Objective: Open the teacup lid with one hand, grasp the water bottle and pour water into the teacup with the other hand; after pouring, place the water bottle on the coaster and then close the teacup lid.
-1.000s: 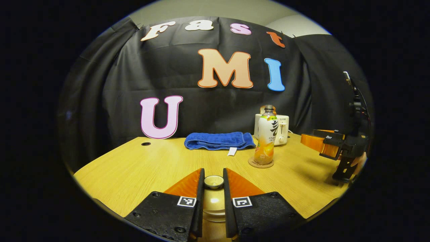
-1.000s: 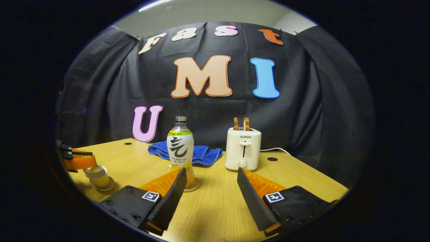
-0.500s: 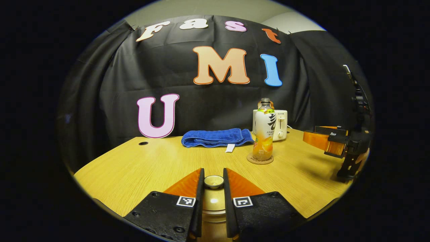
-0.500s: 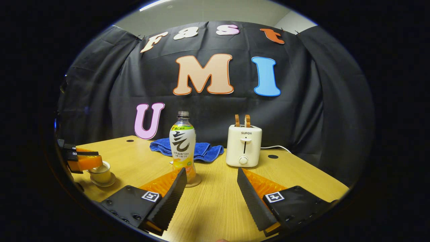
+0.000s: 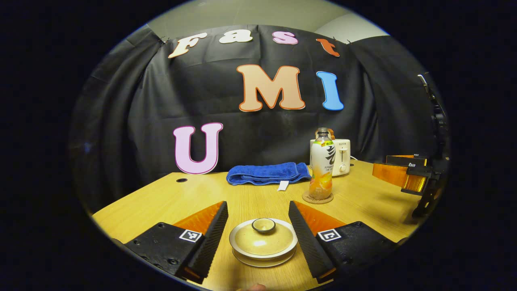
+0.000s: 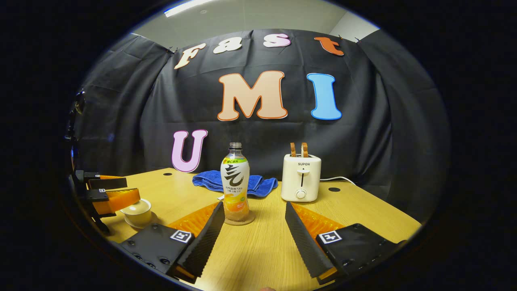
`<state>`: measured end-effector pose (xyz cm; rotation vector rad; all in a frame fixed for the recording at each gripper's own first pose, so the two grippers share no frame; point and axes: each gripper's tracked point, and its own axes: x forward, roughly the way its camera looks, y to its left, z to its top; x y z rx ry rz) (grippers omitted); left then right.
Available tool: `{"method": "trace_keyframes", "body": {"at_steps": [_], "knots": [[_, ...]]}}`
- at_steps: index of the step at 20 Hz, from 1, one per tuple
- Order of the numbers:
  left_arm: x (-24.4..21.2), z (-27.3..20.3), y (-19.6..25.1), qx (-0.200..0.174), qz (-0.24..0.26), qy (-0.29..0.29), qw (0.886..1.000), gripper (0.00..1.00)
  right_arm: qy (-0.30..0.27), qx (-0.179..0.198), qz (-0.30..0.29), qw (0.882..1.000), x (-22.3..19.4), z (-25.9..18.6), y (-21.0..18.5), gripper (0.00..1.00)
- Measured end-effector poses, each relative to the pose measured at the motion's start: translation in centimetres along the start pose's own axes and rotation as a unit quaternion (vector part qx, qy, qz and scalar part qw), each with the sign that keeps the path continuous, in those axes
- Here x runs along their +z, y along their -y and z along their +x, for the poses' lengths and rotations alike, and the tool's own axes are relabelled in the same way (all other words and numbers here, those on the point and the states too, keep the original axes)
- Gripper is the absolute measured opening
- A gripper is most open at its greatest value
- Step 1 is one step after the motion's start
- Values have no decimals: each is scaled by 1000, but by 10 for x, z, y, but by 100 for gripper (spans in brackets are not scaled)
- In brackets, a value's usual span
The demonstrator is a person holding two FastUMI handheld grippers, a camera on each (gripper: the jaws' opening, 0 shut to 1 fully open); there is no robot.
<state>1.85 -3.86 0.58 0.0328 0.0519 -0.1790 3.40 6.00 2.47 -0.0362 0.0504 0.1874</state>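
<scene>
The lid (image 5: 263,238) sits on the teacup (image 6: 137,213) between the spread fingers of the left gripper (image 5: 258,232); the water bottle (image 6: 235,184) stands on its coaster (image 6: 239,219), the right gripper (image 6: 254,232) open, empty. Pulling back askew could clip the lid loose.

In the left gripper view the water bottle (image 5: 322,165) hides much of the toaster (image 5: 341,157), and the teacup lid (image 5: 263,237) covers the cup's inside. The far hand-held gripper (image 5: 408,176) is cut off at the picture's edge. The bottle's label print is too small to tell.
</scene>
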Motion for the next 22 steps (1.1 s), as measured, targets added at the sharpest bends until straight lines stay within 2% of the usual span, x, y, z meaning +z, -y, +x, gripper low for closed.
{"method": "trace_keyframes", "body": {"at_steps": [2, 3, 4, 9, 21, 22], "knots": [[10, -10, 1, 6, -3, 15, 1000, 93, 1, 3, 3, 1000, 1, -10, -4, 92], [13, -18, 2, 9, -5, 20, 1000, 93, 0, 5, 4, 1000, -1, -16, -7, 97], [15, -23, 4, 11, -7, 25, 1000, 93, -1, 7, 4, 1000, -2, -23, -10, 92], [19, -43, 5, 21, -13, 36, 999, 93, 7, 3, -3, 1000, -6, -49, -17, 92], [-10, -55, 7, 32, -34, 16, 999, 93, 3, -14, 6, 1000, -26, -76, -20, 92], [-10, -56, 6, 34, -35, 13, 999, 93, 6, -15, 7, 1000, -25, -76, -20, 97]]}}
